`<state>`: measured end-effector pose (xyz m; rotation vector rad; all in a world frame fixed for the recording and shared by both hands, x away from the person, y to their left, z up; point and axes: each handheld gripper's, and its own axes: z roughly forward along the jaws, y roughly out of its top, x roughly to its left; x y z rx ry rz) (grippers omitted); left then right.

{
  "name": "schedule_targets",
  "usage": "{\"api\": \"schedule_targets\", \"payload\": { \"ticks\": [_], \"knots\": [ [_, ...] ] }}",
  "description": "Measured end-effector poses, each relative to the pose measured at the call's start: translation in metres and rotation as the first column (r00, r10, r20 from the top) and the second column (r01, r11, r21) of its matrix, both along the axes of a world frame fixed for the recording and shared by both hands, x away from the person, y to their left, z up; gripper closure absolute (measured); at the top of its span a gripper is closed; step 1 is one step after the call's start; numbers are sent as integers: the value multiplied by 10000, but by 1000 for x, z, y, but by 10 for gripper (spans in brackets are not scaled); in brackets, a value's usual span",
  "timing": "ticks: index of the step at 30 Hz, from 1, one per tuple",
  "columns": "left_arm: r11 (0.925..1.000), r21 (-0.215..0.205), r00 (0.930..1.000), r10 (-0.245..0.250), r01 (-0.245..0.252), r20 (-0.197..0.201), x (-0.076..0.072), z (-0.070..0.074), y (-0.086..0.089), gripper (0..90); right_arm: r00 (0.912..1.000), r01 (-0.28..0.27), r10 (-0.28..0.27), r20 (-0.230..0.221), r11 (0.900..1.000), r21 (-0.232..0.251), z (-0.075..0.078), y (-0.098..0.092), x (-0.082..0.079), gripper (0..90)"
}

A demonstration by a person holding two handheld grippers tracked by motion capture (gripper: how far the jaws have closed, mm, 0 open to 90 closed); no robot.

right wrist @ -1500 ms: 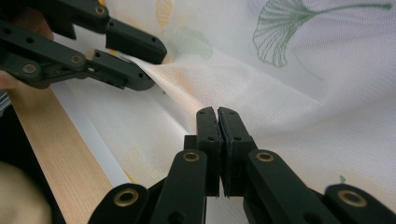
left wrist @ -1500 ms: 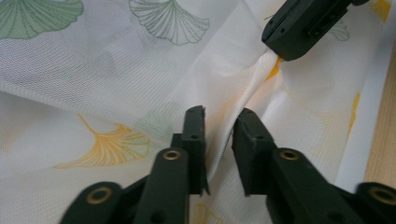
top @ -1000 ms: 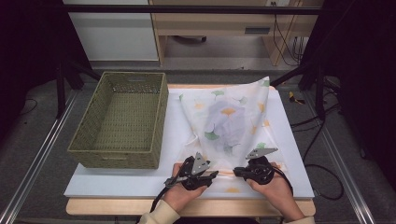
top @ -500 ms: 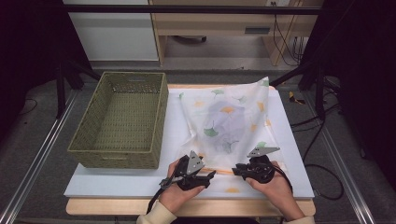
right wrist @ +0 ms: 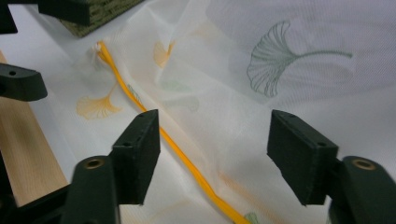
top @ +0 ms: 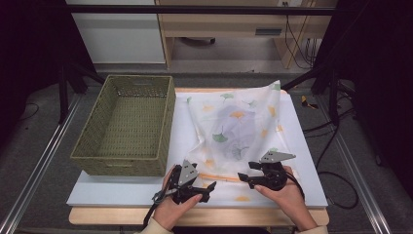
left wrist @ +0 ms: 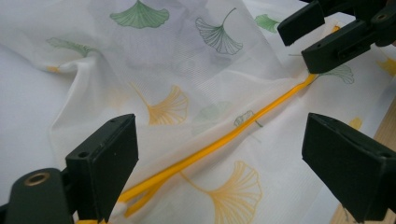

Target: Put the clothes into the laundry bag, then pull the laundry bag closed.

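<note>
Left gripper (top: 210, 185): held low in the left hand (top: 176, 208) — jaws just opening, fingers (left wrist: 108, 161) wide apart.
Right gripper (top: 245, 173): in the right hand (top: 286, 196) — jaws just opening, nothing pinched.

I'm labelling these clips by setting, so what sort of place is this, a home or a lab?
Most likely a lab or recording workspace, not a home: a white board on a wooden table, metal rails along the floor, loose cables nearby, and a person working two handheld grippers.

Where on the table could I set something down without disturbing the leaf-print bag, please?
The white board is bare between the wicker basket and the front edge, left of the left gripper. A thin strip is bare along the right edge, beside the leaf-print bag. The basket's inside is free too. The front middle is crowded: right gripper, yellow drawstring.
</note>
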<state>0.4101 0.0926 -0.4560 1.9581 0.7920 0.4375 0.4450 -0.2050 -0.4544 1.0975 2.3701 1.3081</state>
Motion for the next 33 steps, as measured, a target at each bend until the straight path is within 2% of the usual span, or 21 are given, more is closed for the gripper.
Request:
{"api": "schedule_targets", "payload": {
  "ticks": [4, 7, 9, 11, 15, 21, 24, 28, 33],
  "knots": [
    [9998, -216, 10000, 4, -5, -51, -10, 0, 10, 95, 9990, 0, -7, 452, 9999, 155, 4, 3, -1, 252],
    [9998, -197, 9999, -11, 14, 118, -17, 3, 16, 87, 9972, 33, -47, 746, 9998, 190, 7, 5, -3, 210],
    [9992, -282, 9994, 282, -276, 218, -20, 5, 22, 85, 9943, 174, -194, 1047, 9997, 194, 10, 7, -6, 186],
    [9981, -351, 9981, 512, -500, 330, -21, 6, 25, 91, 9910, 78, -111, 1333, 9997, 252, 10, 7, -6, 153],
    [9963, -334, 9947, 810, -790, 630, -22, 6, 27, 122, 9883, 226, -250, 1502, 9996, 178, 10, 6, -5, 148],
    [9970, 166, 9911, 728, -751, 1114, -24, 6, 28, 132, 9885, 633, -605, 1387, 9979, -161, 8, 2, -2, 179],
    [9959, 264, 9910, 829, -861, 1048, -28, 6, 32, 143, 9879, 749, -715, 1380, 9970, -200, 8, 1, -2, 192],
    [9944, 443, 9928, 924, -959, 763, -32, 4, 37, 175, 9875, 721, -672, 1429, 9970, -298, 7, 1, -3, 193],
    [9918, 650, 9928, 1066, -1100, 543, -31, 3, 43, 214, 9875, 629, -574, 1470, 9975, -332, 7, 1, -3, 225]
  ]
}}
